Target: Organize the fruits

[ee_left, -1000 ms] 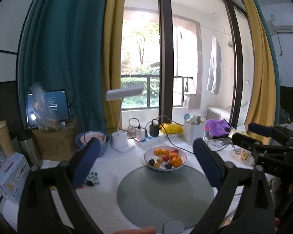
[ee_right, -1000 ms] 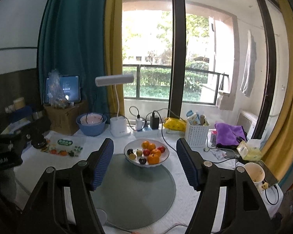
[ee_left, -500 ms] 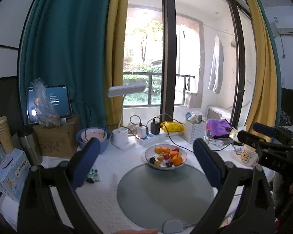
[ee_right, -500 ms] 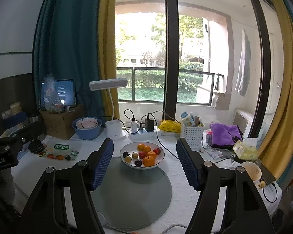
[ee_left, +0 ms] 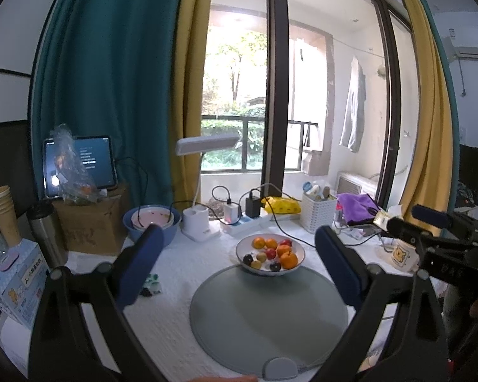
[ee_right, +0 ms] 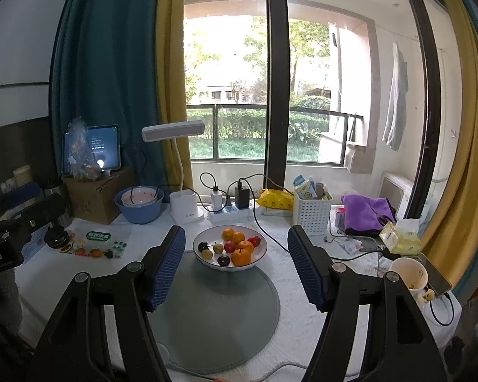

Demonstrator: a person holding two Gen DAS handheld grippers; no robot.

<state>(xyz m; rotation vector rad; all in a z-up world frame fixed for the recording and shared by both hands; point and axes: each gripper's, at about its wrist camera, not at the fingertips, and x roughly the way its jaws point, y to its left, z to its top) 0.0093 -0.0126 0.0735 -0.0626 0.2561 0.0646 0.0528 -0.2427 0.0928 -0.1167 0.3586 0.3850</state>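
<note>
The round grey mat fills the table straight ahead of both grippers, and the white fruit bowl sits on its far edge, dead ahead between the fingers in both wrist views. That is the relation the next move turns on: the fruit lies forward and below each gripper, well apart from the fingertips, so either one would have to travel forward and down to reach it.

The right gripper has its jaws spread wide with nothing between them, and the bowl sits almost centred in its gap. The left gripper is likewise spread wide and empty, with the bowl slightly toward its right finger. The bowl looks larger in the right wrist view, so I judge the right gripper the nearer one, though not by much.

In the bowl are several oranges, at least 2 small red fruits, 2 dark plum-like ones and a yellowish one. They are roundish, so no long axis dictates the grip angle.

They lie packed together, some touching; which are free to lift is hard to tell. No target container for sorting is clearly identifiable. The blue bowl with a pink bowl nested inside stands far to the front-left. The near rim of the mat is cut off behind the gripper bodies.
</note>
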